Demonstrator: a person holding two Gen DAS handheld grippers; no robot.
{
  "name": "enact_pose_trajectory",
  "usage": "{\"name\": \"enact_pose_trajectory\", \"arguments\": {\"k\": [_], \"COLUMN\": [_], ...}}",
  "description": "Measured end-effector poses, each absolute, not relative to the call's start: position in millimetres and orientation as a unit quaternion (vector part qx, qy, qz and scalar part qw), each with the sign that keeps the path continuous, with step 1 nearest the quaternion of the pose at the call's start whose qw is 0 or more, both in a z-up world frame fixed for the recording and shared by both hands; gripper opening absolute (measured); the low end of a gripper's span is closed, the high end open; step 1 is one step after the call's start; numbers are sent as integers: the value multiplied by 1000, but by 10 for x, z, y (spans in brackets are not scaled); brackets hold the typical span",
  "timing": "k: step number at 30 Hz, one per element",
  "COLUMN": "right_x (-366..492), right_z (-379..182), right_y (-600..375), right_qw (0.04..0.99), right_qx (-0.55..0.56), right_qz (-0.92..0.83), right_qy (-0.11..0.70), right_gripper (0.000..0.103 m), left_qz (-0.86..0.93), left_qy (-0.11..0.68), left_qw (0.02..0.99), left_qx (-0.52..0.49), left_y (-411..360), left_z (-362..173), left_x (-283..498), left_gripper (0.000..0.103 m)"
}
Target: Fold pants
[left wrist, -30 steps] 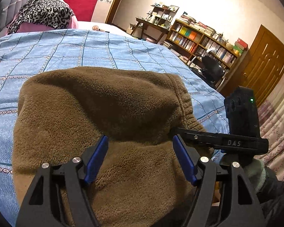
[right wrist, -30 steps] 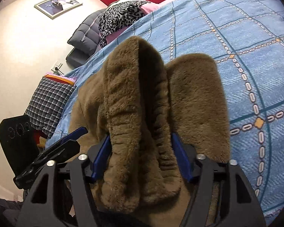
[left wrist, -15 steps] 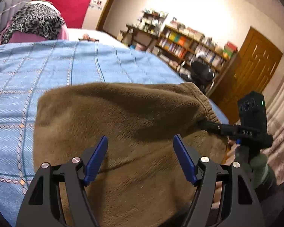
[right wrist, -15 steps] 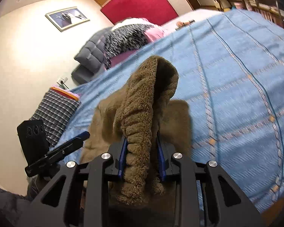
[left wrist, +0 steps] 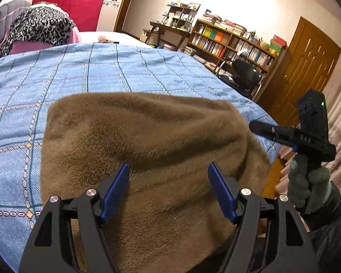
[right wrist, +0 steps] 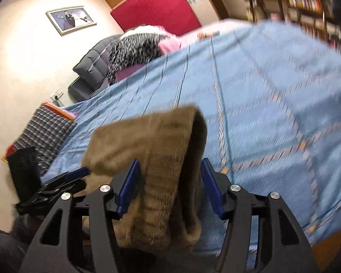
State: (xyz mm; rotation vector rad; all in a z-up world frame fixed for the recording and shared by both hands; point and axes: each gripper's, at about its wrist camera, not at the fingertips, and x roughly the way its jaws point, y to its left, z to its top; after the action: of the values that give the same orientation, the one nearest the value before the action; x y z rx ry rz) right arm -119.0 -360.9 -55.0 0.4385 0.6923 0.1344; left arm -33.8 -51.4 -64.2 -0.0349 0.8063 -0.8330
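Brown fleece pants (left wrist: 147, 141) lie folded on the blue checked bedspread (left wrist: 102, 72) near the bed's front edge. My left gripper (left wrist: 168, 188) is open just above the near part of the pants. My right gripper (right wrist: 169, 186) is open, with the ribbed waistband end of the pants (right wrist: 161, 159) standing loosely between its fingers. In the left wrist view the right gripper (left wrist: 261, 129) sits at the pants' right edge. In the right wrist view the left gripper (right wrist: 79, 175) sits at their left edge.
A pile with a leopard-print cloth (left wrist: 38, 25) and a grey quilt (right wrist: 95, 61) lies at the head of the bed. A checked pillow (right wrist: 43, 132) is at its left side. Bookshelves (left wrist: 234, 43), an office chair (left wrist: 245, 75) and a wooden door (left wrist: 307, 63) stand to the right.
My right gripper closed on the waistband half a second ago and has now opened. The right wrist view has swung and blurred. The left gripper stayed open and pulled back slightly.
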Motion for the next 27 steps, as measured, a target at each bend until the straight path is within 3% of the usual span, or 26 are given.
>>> {"name": "enact_pose_trajectory", "arguments": {"k": [10,20,24,27], "right_x": [-787,-526,-485,-458], "right_z": [-487,-1133,-1345,-1458], "right_y": [-3262,-3306,-3367,-3431], "right_qw": [928,916,910,902], "right_qx": [193,220,234,261], "right_qz": [85,0,-2,17], "right_qy": [306,336,341,344], "right_gripper": [59,59,72,73], "left_qz": [-358,-341,-339,-339], "left_qy": [364,372,366,358], "left_qw": [858,860,864,868], "left_qx": [-53,-71,-60,-54], "left_y": [-454,-548,-588,-595], "left_z": [-559,-842,-895,-980], "left_x": [-27,294,300,299], "left_gripper": [71,71,72,72]}}
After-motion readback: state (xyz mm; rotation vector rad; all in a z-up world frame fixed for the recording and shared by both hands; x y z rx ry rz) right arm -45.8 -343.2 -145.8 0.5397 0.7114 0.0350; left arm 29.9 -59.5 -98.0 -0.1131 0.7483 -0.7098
